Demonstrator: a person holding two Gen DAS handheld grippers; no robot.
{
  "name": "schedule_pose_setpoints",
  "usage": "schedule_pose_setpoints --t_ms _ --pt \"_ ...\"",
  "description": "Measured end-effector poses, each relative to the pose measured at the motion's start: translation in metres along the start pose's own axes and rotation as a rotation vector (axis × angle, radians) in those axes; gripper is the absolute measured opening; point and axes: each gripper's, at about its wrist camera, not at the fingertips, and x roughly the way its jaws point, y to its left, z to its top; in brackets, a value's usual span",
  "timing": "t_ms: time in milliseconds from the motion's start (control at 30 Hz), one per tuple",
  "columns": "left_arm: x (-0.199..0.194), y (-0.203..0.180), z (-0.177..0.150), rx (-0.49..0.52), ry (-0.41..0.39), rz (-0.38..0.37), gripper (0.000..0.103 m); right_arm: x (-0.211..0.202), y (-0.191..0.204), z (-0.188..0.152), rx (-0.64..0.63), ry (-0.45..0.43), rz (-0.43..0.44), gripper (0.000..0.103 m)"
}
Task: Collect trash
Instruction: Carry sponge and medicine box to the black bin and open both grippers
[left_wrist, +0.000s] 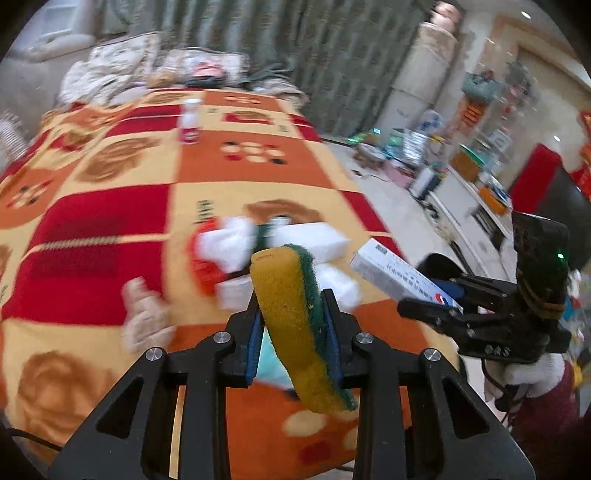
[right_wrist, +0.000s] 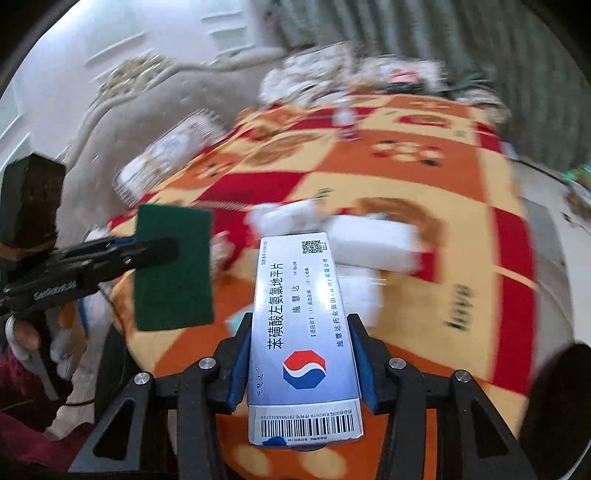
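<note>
My left gripper (left_wrist: 293, 306) is shut on a yellow and green scouring sponge (left_wrist: 291, 317), held above the bed; it also shows in the right wrist view (right_wrist: 173, 266). My right gripper (right_wrist: 301, 332) is shut on a white and blue medicine box (right_wrist: 301, 325), also seen in the left wrist view (left_wrist: 399, 275). Ahead on the blanket lies a blurred pile of white crumpled paper and packets (left_wrist: 258, 251), also in the right wrist view (right_wrist: 354, 240). A crumpled beige piece (left_wrist: 146, 317) lies to its left.
The bed has an orange, red and yellow patterned blanket (left_wrist: 110, 206). A small white bottle (left_wrist: 190, 122) stands far back on it. Pillows (left_wrist: 147, 70) lie at the head. A cluttered floor and low white cabinet (left_wrist: 461, 199) are to the right.
</note>
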Motion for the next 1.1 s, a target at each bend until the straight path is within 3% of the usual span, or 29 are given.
schedule_pose_setpoints --t_ms 300,567,800,900,933,1100 --pt "0.064 -0.114 0.027 0.146 0.048 -0.133 0.027 -0.067 -0.112 -0.044 0.252 -0.074 -0.227 0.046" --pt "0.128 -0.204 0.04 0.186 0.124 -0.253 0.027 -0.109 -0.2 -0.099 0.45 -0.081 -0.398 0.046" --pt "0.171 -0.243 0.04 0.167 0.158 -0.328 0.029 -0.122 -0.237 -0.126 0.541 -0.087 -0.428 0.046" --pt "0.189 -0.248 0.04 0.113 0.188 -0.394 0.045 -0.126 -0.245 -0.132 0.56 -0.099 -0.439 0.048" --pt "0.194 -0.249 0.039 0.098 0.198 -0.4 0.055 -0.125 -0.247 -0.132 0.567 -0.1 -0.441 0.048" --pt "0.191 -0.243 0.037 0.088 0.209 -0.373 0.057 -0.122 -0.251 -0.13 0.601 -0.11 -0.438 0.051"
